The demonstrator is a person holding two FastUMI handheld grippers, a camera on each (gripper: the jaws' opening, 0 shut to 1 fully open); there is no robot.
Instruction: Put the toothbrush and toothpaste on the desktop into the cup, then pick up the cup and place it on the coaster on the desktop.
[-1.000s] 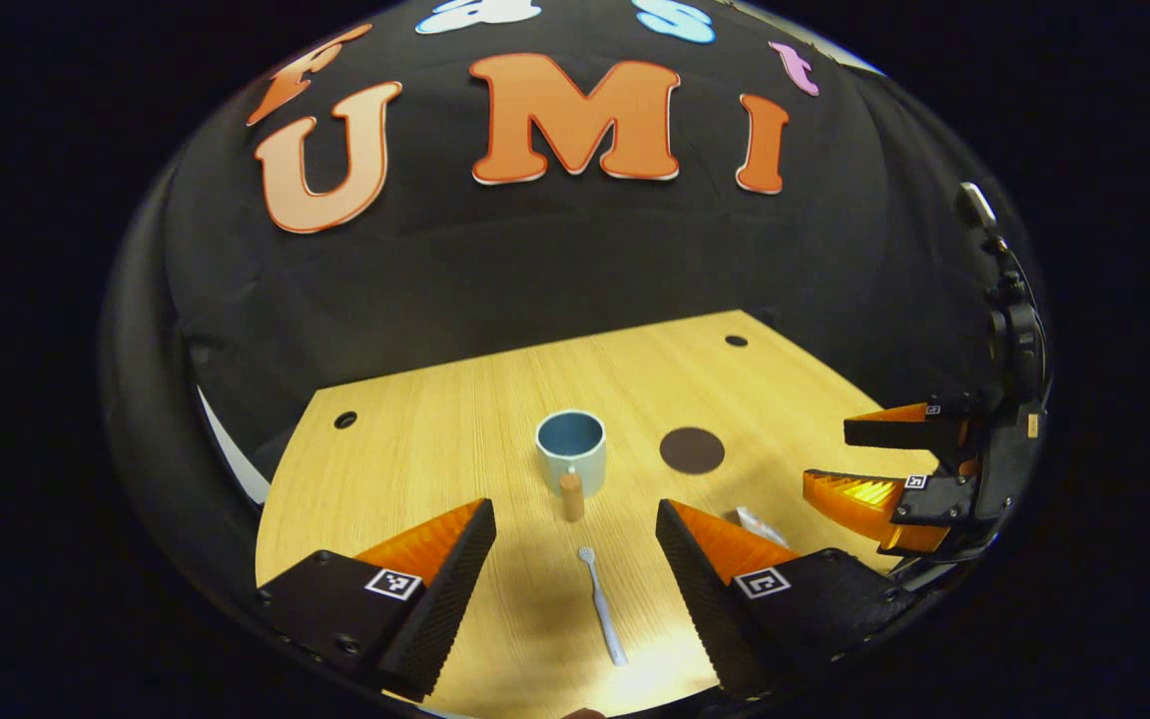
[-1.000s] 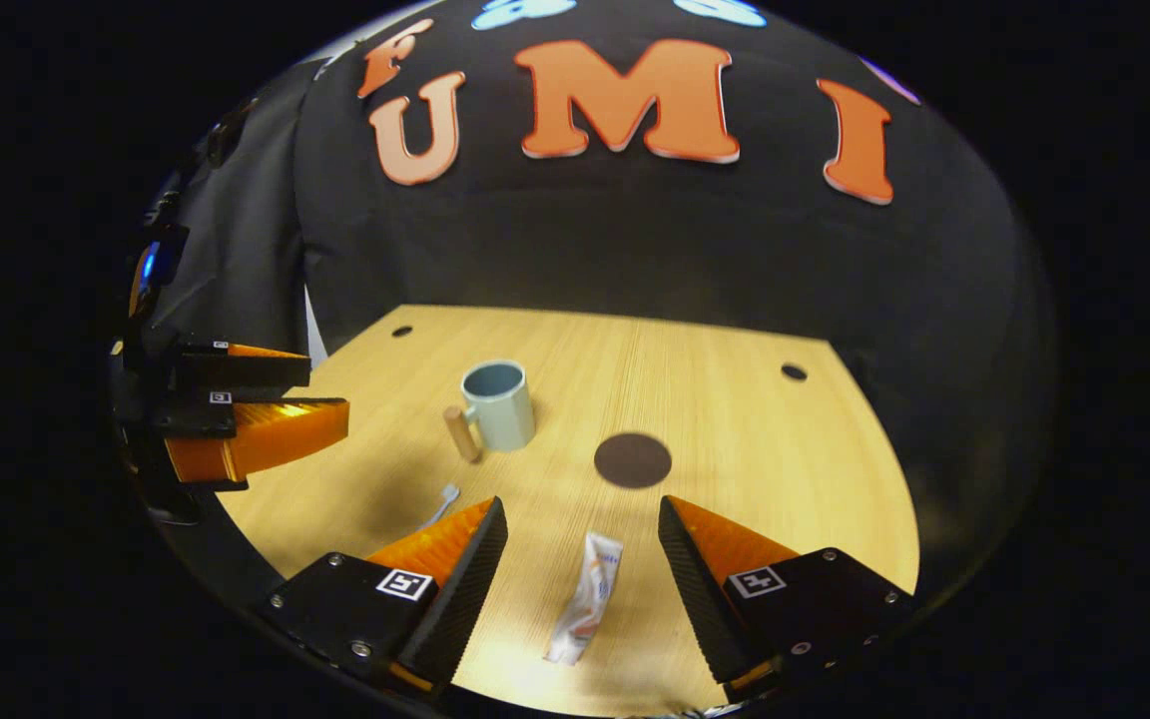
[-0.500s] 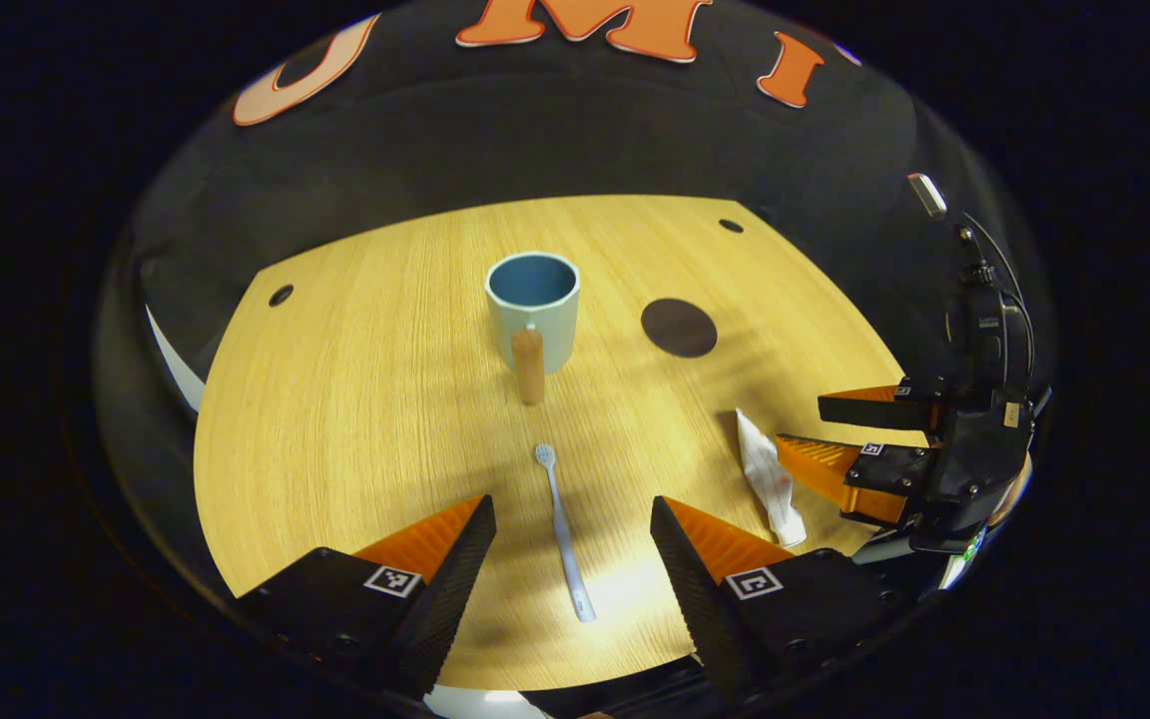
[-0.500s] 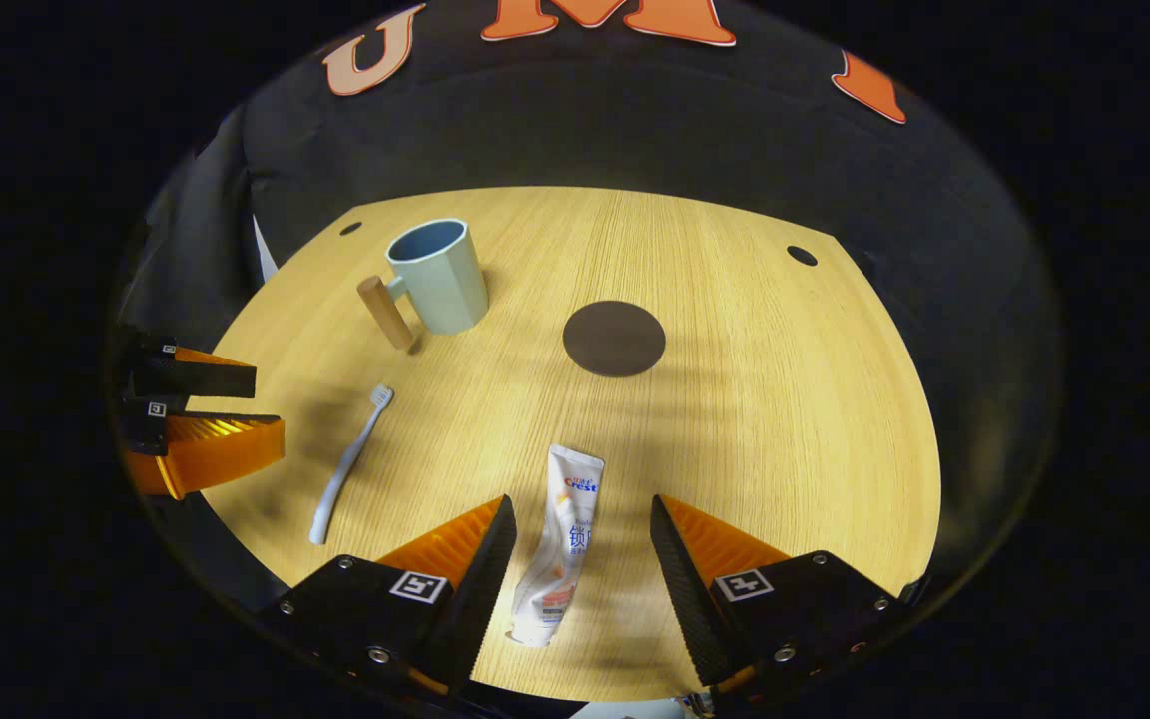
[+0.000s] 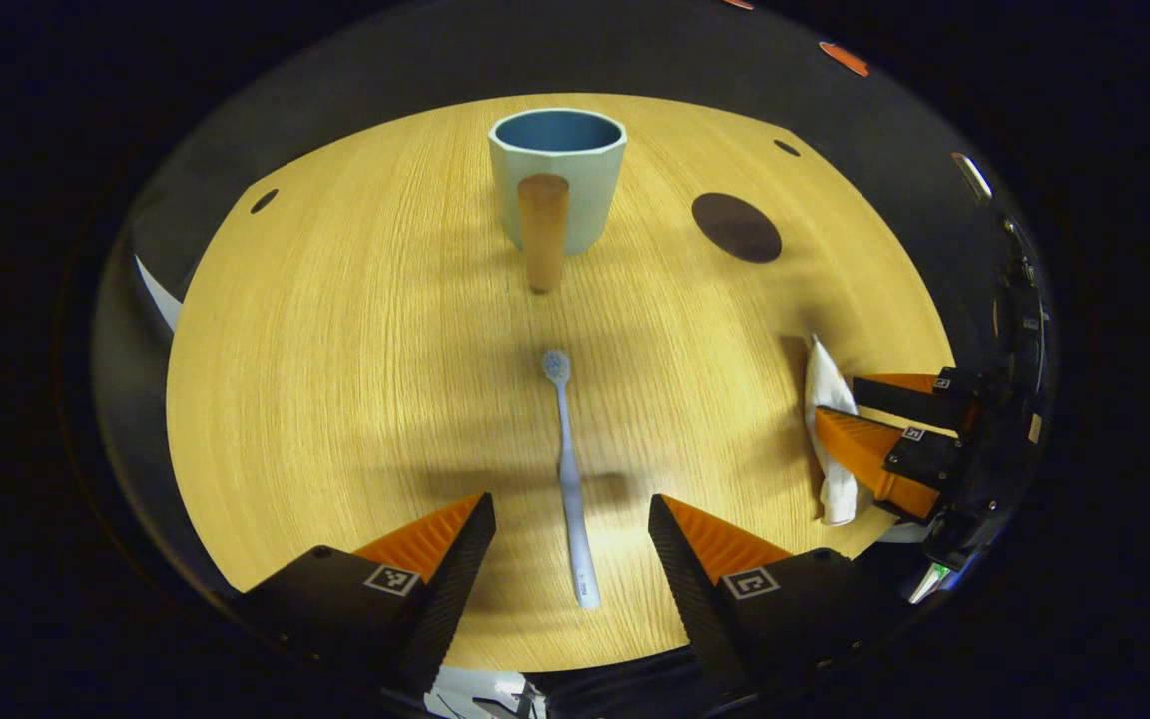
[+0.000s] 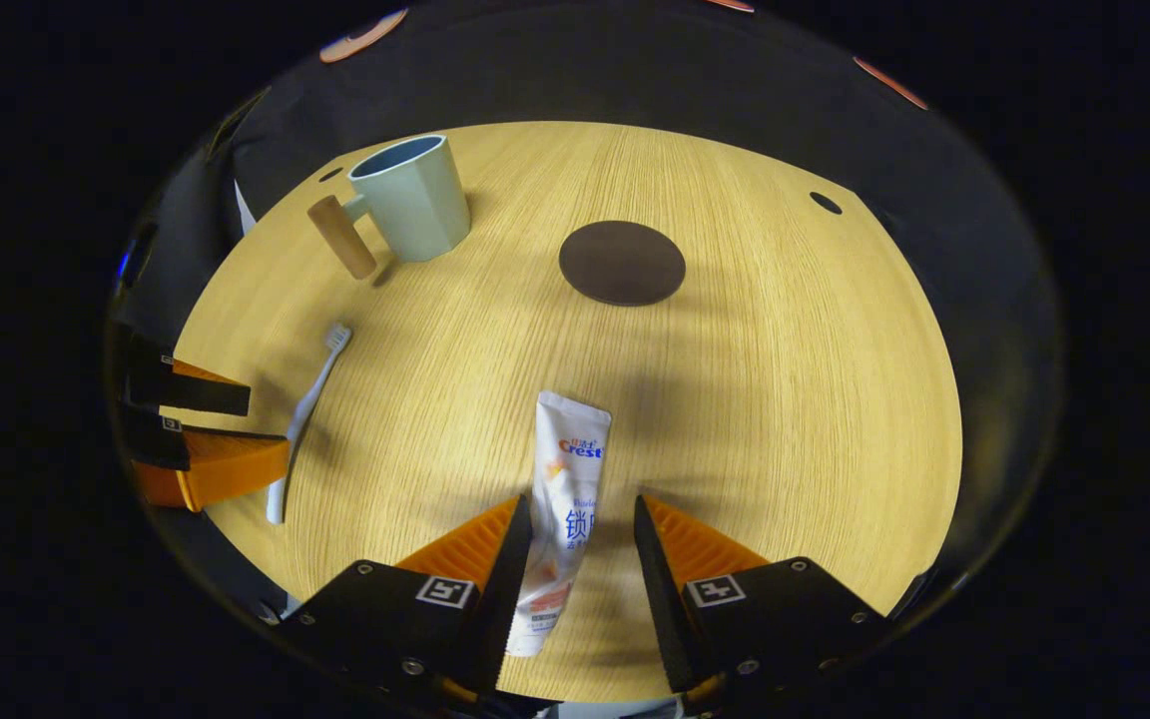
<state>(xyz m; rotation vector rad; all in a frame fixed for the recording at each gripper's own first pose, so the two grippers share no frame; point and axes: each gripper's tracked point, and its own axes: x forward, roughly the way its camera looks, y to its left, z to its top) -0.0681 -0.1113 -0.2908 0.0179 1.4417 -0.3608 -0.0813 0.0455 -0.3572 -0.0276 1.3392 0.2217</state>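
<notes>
A pale blue cup with a wooden handle stands upright at the far middle of the wooden desktop. The toothbrush lies flat, head toward the cup, its handle between the fingers of my open left gripper. In the right gripper view the toothpaste tube lies lengthwise between the fingers of my right gripper, which stand open and close beside it. The round dark coaster lies bare to the right of the cup. The toothbrush and left gripper show at the left.
Small dark holes mark the desktop's far corners. The right gripper and toothpaste sit near the desktop's right edge in the left gripper view. The black booth wall rises behind the desktop.
Both grippers have tilted down and dropped toward the desktop. The left now straddles the toothbrush handle. The right has moved over the toothpaste and its fingers have narrowed around the tube.
</notes>
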